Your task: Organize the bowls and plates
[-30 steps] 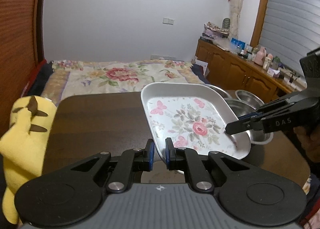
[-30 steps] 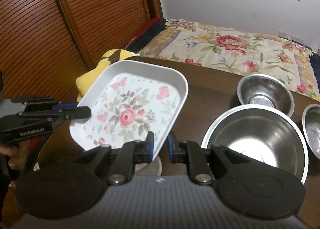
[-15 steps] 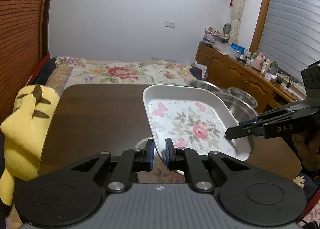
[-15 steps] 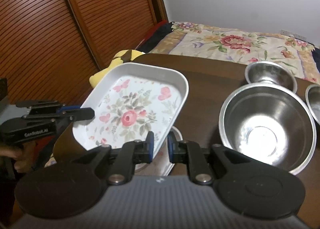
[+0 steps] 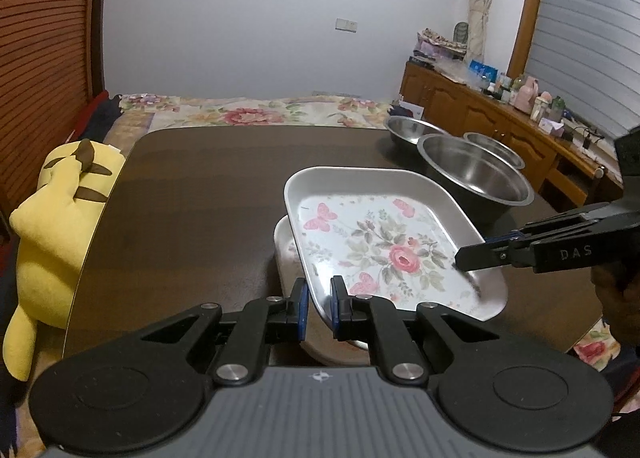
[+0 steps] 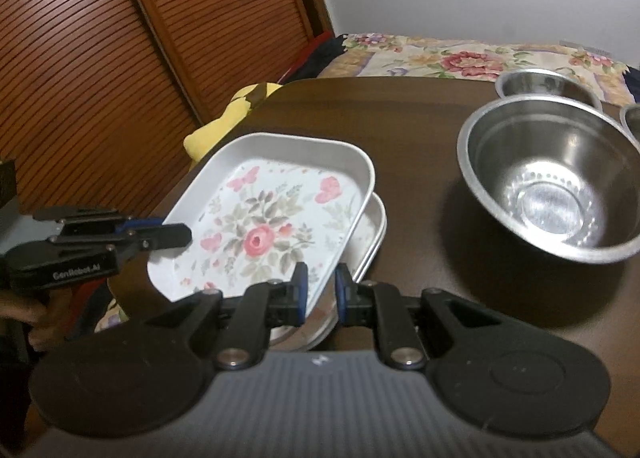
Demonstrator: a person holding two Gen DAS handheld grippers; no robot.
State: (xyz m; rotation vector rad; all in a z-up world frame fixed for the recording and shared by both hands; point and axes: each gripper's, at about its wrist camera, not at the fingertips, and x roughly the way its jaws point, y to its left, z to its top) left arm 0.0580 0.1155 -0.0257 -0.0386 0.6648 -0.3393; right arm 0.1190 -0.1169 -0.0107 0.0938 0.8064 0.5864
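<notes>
A home bedroom — floral-covered bed (image 5: 256, 113), wooden sideboard (image 5: 480, 117), louvred wardrobe doors (image 6: 120, 57).

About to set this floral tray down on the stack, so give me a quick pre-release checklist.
1. Left gripper shut on the floral tray rim: ok.
2. Right gripper shut on the opposite rim: ok.
3. Tray lined up over the lower tray: not ok, offset, the lower one's edge sticks out.
4. Tray seated on the stack: cannot tell; it looks tilted and raised.
5. Clear of the large steel bowl: ok.
6. Stack fully on the table: cannot tell, near edge hidden.
</notes>
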